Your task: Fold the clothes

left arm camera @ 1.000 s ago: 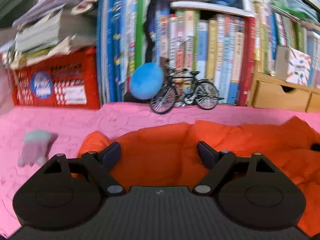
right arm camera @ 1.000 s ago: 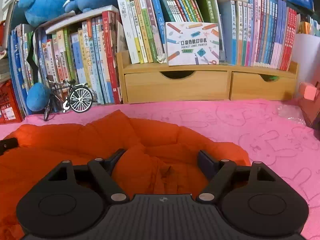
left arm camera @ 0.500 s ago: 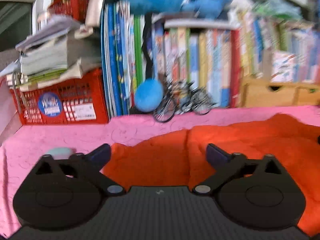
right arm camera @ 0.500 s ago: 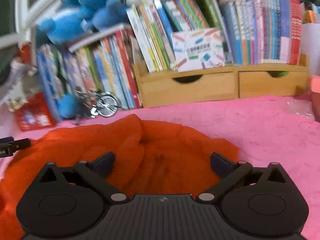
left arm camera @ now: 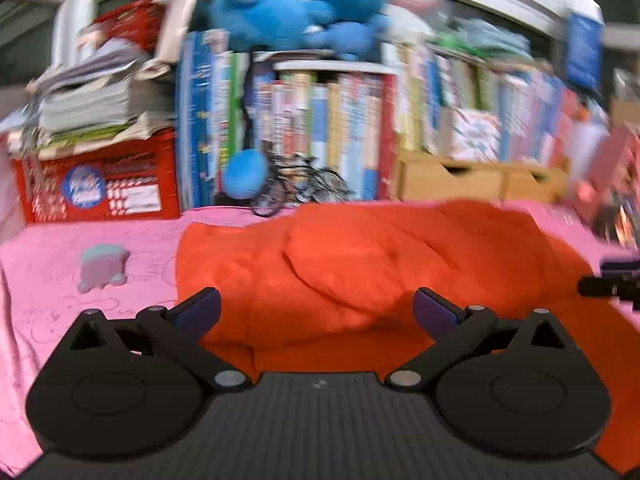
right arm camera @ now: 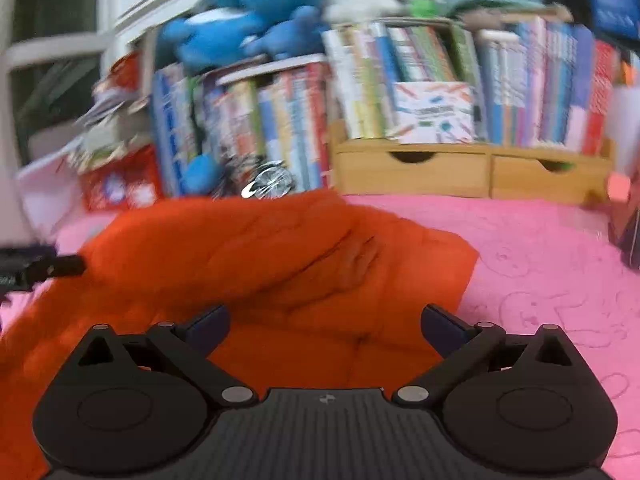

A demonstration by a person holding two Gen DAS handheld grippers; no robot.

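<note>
A: Over on our left we've got the left tool, fingers spread wide, nothing between them, hanging above the near edge of the orange garment.

B: And that garment lies in a rumpled heap across the middle of the pink bench, with a rounded flap lapped over its centre. It's bunched, not squared.

A: Could be mid-fold, could be a bundle waiting to be spread. We can't tell from here.

B: Either way, we want to pinch real edges or corners, not loose bulk, and keep both tools level so the cloth comes up evenly. It looks soft and thick, so it should slump if we catch only a ridge.

A: Moving right: the right tool is spread apart too, empty, hovering above the garment's right portion.

B: In that view we see the left tool's dark tip poking in beside the cloth's far left side.

A: Surroundings, left to right: a small grey-pink toy on the pink cover, well clear of the cloth; a red crate stacked with papers.

B: Then a model bicycle just behind the garment, rows of books, and wooden drawers at the back right. It's all blurred.
</note>
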